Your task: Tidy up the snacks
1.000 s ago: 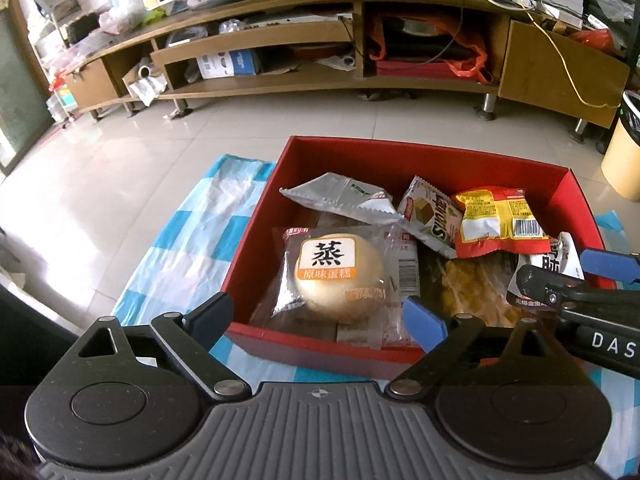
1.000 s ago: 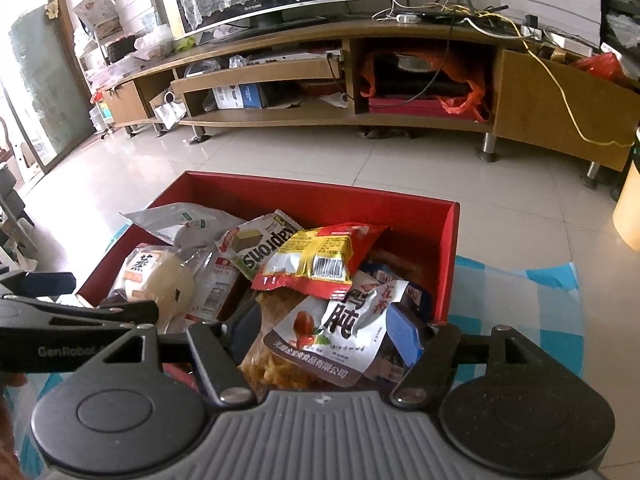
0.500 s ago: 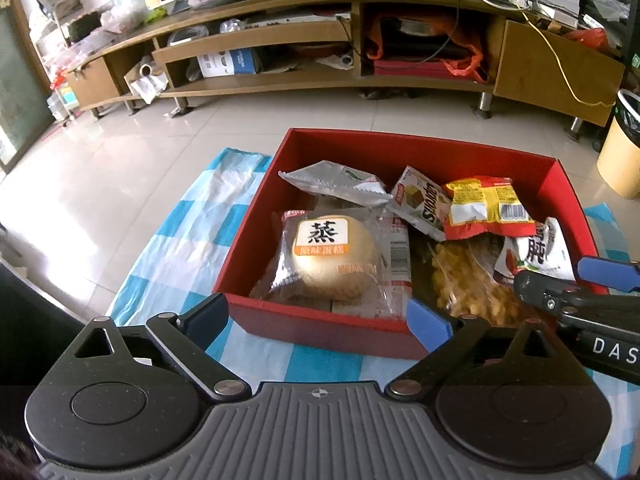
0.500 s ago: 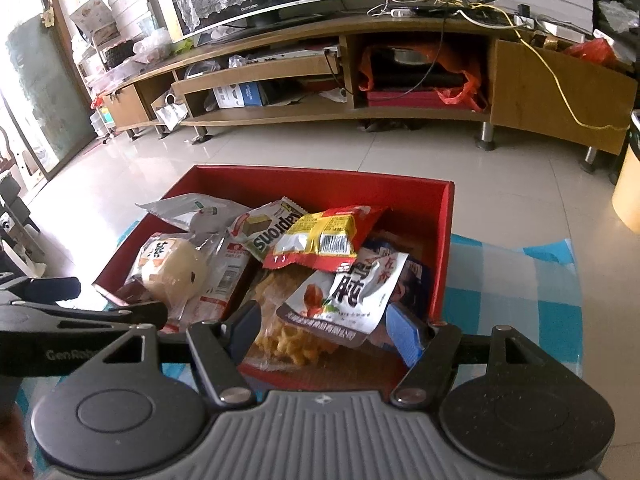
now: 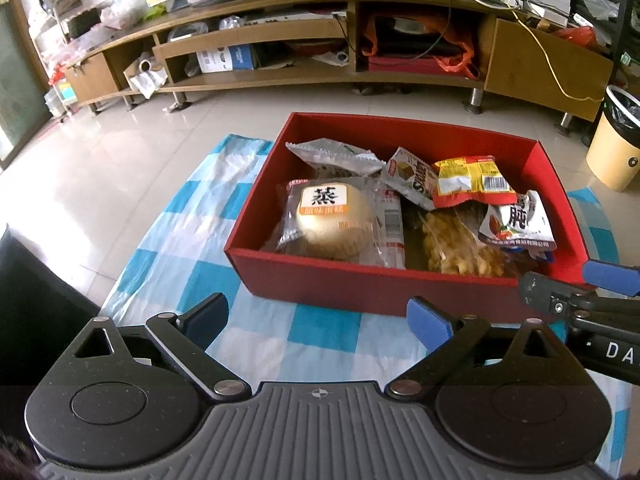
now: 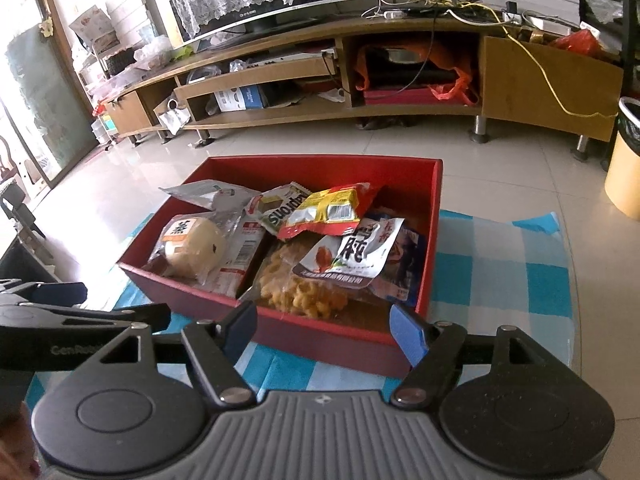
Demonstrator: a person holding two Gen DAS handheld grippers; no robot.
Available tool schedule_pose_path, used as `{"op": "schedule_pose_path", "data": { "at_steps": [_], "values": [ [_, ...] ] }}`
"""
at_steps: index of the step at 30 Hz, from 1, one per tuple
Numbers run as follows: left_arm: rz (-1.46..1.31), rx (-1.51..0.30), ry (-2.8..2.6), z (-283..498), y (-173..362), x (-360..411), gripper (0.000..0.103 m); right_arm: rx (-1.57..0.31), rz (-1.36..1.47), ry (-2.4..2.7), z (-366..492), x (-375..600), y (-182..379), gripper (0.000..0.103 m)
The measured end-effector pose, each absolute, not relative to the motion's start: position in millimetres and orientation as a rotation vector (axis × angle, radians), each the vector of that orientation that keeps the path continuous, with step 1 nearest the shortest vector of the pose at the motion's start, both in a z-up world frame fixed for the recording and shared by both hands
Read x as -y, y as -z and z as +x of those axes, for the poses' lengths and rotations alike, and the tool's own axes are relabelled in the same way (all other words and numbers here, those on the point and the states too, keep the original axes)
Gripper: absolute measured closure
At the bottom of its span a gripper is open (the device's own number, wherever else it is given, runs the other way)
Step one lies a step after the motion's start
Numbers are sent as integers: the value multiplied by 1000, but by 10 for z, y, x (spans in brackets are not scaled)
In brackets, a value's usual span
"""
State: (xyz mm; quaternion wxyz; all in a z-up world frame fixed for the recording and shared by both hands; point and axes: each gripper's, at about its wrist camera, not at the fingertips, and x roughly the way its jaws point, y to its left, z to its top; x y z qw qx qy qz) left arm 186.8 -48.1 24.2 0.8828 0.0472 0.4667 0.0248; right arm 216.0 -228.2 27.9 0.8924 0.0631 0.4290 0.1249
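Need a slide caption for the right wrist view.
Empty right gripper, jaws opening, before a red box of snack packets on checked cloth.

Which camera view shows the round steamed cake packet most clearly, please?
The left wrist view: the cake packet faces the camera, label readable. In the right wrist view it sits off to the side, angled.

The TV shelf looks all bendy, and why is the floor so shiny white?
Left wrist view: the fisheye lens bows the straight TV shelf; daylight glares off the floor tiles. Right wrist view: same bend, glare by the glass door.
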Motion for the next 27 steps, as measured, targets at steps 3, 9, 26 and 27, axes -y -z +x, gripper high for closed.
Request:
{"op": "schedule_pose_path", "data": {
  "at_steps": [3,9,26,27],
  "values": [
    [100,-974,-48,1800,-238,473,5,-887,133,-265,2095,2265,-291,31],
    [93,-981,-37,1681,-242,438,5,-901,141,-263,1973,2241,-272,31],
    [79,-1015,-22,1325,-188,341,4,-906,161,-251,1589,2256,-278,31],
    [80,-1016,-21,1304,-185,336,4,-906,161,-249,1570,2259,-278,31]
  ]
}}
